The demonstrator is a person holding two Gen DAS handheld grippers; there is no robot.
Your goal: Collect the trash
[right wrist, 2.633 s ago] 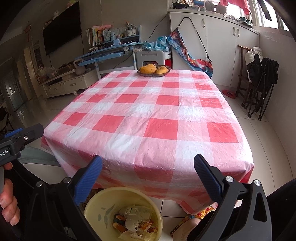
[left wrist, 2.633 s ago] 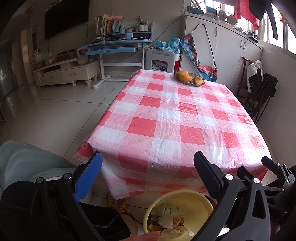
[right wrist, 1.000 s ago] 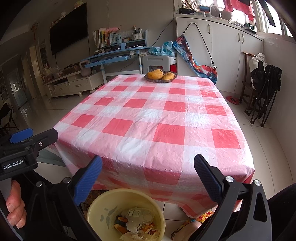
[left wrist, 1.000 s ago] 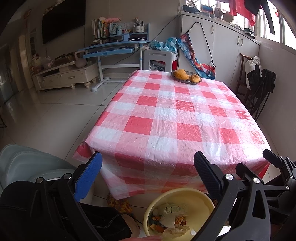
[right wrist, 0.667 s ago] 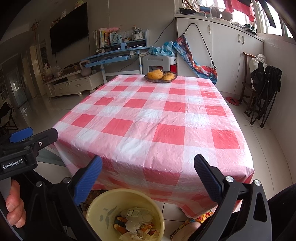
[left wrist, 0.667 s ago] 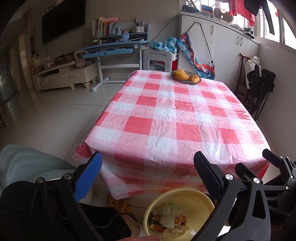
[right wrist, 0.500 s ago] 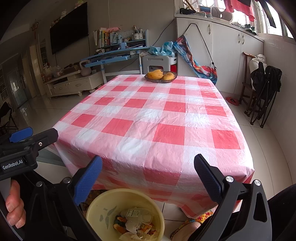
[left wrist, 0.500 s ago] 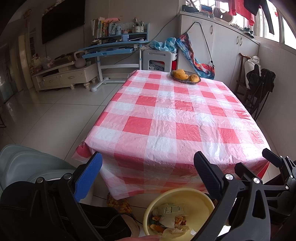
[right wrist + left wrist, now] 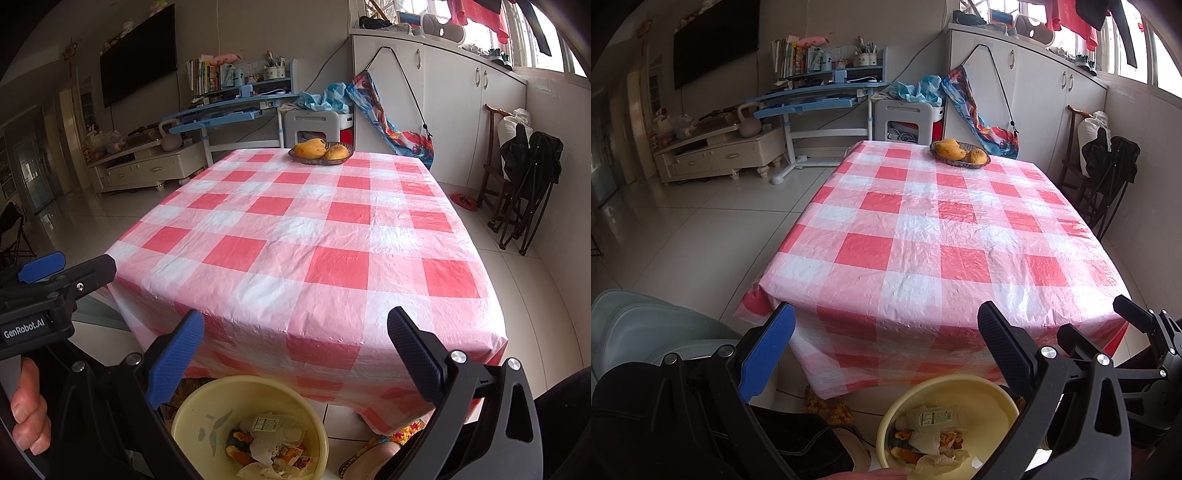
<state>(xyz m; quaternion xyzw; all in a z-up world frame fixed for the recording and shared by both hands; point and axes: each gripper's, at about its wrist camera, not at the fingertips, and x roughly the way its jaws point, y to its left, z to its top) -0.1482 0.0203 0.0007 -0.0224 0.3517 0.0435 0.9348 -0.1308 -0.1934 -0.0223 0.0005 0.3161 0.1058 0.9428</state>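
Both my grippers, left (image 9: 886, 350) & right (image 9: 295, 354), gape wide, empty, above round yellow plastic basin (image 9: 192, 417) w/ crumpled wrappers, bottle (image 9: 273, 441) on floor; dark basket of mangoes (image 9: 320, 152) sits at checked table's (image 9: 306, 243) far end.

The left gripper (image 9: 886, 343) and right gripper (image 9: 295, 343) are held side by side, fingers spread wide, gripping nothing.

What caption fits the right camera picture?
Open right gripper above a yellow bin of trash, facing a checkered table.
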